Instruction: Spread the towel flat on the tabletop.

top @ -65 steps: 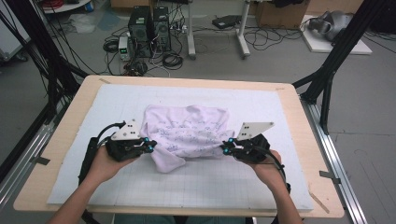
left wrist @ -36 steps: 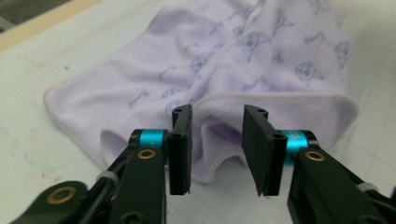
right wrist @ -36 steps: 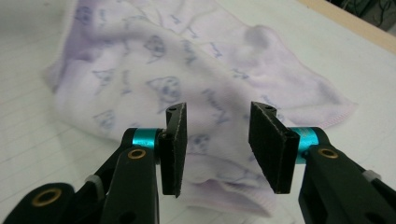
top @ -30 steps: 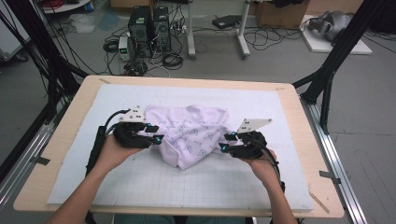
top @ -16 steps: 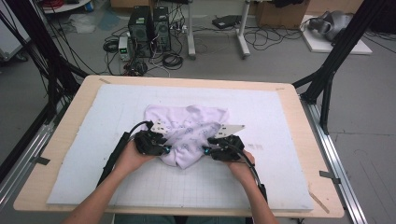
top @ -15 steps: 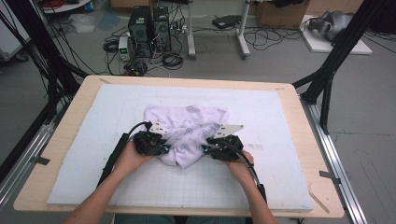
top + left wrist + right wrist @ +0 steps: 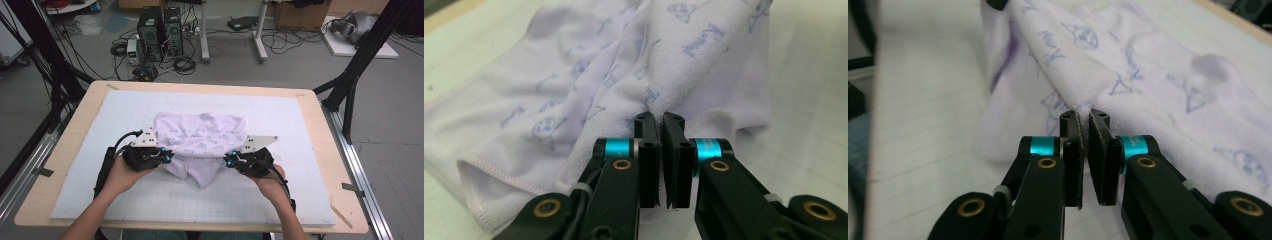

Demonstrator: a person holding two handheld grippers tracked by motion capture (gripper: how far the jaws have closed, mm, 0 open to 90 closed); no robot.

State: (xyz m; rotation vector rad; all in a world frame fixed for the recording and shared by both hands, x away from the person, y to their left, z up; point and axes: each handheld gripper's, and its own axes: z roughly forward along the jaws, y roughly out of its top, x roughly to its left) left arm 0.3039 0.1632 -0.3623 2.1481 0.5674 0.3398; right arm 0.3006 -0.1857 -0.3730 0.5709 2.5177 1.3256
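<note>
A pale lilac towel (image 7: 200, 137) with blue printed figures lies bunched at the middle of the white mat, one lobe drooping toward me. My left gripper (image 7: 168, 156) holds the towel's left side, and in the left gripper view its jaws (image 7: 659, 122) are pressed together on a fold of the towel (image 7: 574, 100). My right gripper (image 7: 228, 161) holds the right side. In the right gripper view its gripper (image 7: 1083, 120) pinches a hanging edge of the towel (image 7: 1148, 75). Both hands sit near the table's front half.
The white gridded mat (image 7: 300, 120) covers a wooden table (image 7: 320, 135) with bare mat all round the towel. Black frame legs (image 7: 350, 80) stand at the back corners. Computers (image 7: 160, 25) and cables lie on the floor beyond.
The two grippers first came together over the towel, folding it inward. Since half a second ago they have drawn slightly apart, still gripping the cloth.
</note>
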